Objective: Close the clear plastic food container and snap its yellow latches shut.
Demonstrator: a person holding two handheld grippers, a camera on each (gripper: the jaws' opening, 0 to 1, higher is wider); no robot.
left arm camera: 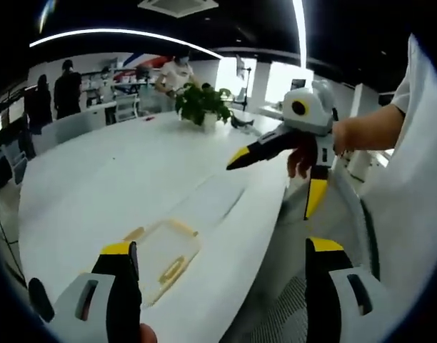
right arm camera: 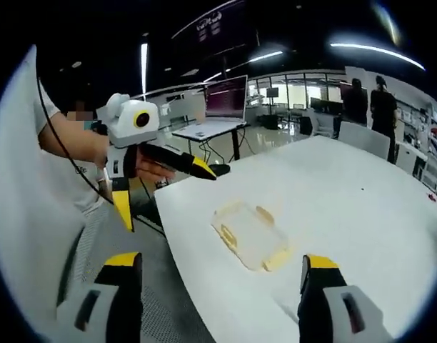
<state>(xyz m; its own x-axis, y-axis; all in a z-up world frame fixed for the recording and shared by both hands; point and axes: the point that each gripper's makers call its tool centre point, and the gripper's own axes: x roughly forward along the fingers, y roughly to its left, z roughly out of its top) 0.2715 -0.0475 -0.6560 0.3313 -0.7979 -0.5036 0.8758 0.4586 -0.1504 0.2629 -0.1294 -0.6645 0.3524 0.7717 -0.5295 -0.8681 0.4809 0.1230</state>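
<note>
In the left gripper view my left gripper point(left arm camera: 222, 250) stands released, its yellow-tipped jaws wide apart and nothing between them. The clear container point(left arm camera: 165, 257) lies flat on the white table point(left arm camera: 118, 186), just ahead of my left-hand jaw and inward of it, not touching. Its lid looks down, and yellow latches point(left arm camera: 173, 270) show along its sides; I cannot tell whether they are snapped. It sits near the table's curved edge, and beyond that edge the grey floor point(left arm camera: 275, 314) opens under my right-hand jaw.

In the right gripper view my right gripper point(right arm camera: 222, 268) is likewise spread wide and empty. The container point(right arm camera: 250, 236) lies between the two jaw tips and a little beyond them, close to the near rim of the table point(right arm camera: 361, 200).

Further out, each view catches the other gripper held up in a hand off the table's edge, well above and apart from the container, jaws parted: the right one point(left arm camera: 275, 175) in the left gripper view, the left one point(right arm camera: 165, 193) in the right gripper view.

The tabletop past the container is broad and bare until a potted plant point(left arm camera: 202, 104) far across it. Beyond, an open laptop point(right arm camera: 222, 103) sits on a separate desk, and people point(left arm camera: 67, 89) stand at the back. No writing is legible to me.
</note>
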